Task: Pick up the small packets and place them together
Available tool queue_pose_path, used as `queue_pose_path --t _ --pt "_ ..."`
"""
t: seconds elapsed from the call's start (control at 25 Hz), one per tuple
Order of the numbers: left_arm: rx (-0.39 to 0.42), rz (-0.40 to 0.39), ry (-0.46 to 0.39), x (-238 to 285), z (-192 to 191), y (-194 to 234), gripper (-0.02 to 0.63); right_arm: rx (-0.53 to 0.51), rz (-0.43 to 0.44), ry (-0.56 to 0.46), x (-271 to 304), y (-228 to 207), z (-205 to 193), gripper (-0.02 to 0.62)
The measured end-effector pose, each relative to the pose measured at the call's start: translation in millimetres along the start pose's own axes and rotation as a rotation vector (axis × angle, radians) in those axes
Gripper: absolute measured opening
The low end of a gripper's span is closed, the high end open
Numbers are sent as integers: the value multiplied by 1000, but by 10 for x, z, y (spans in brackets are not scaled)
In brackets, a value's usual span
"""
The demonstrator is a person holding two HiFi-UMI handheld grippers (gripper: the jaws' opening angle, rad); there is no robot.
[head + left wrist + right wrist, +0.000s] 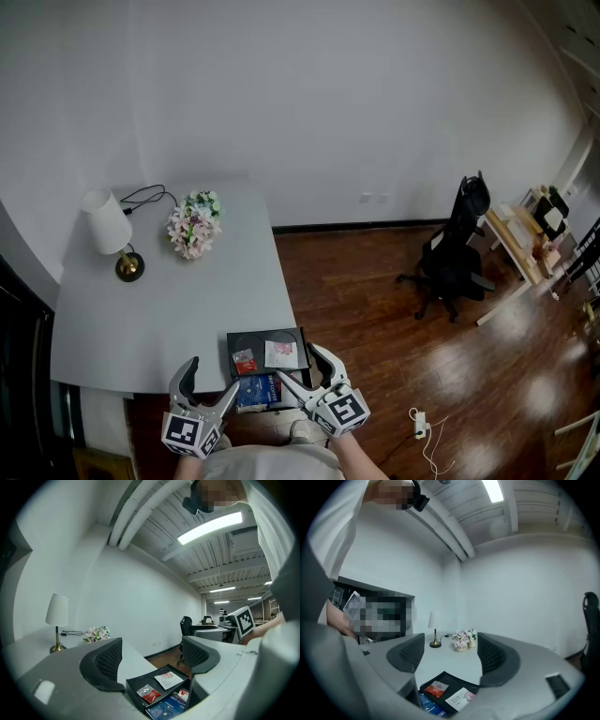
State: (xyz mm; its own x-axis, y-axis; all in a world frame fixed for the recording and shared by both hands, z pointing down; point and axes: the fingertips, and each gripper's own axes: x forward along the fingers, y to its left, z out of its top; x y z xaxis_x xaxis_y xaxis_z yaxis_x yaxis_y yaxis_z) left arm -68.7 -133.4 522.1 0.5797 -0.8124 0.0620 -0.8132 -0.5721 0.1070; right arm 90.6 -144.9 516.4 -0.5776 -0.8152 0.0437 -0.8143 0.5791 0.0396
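Jaws of the left gripper point(211, 382) and right gripper point(302, 367) stand apart and empty at the near edge of the table point(169, 300) — seemingly poised to pick the red packet point(244, 361) and white packet point(280, 353) from the black tray point(248, 339).

The blue packet point(165, 709) is cut off by the left gripper view's bottom edge

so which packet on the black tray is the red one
The smaller packet on the tray's left; the white packet beside it, on the right, has pink print.
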Motion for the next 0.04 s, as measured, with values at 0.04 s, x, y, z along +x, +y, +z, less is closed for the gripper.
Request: queue_pose_path --t 0.04 --pt "0 -1 -2 3 4 4 385 -2 2 2 9 3 -2 367"
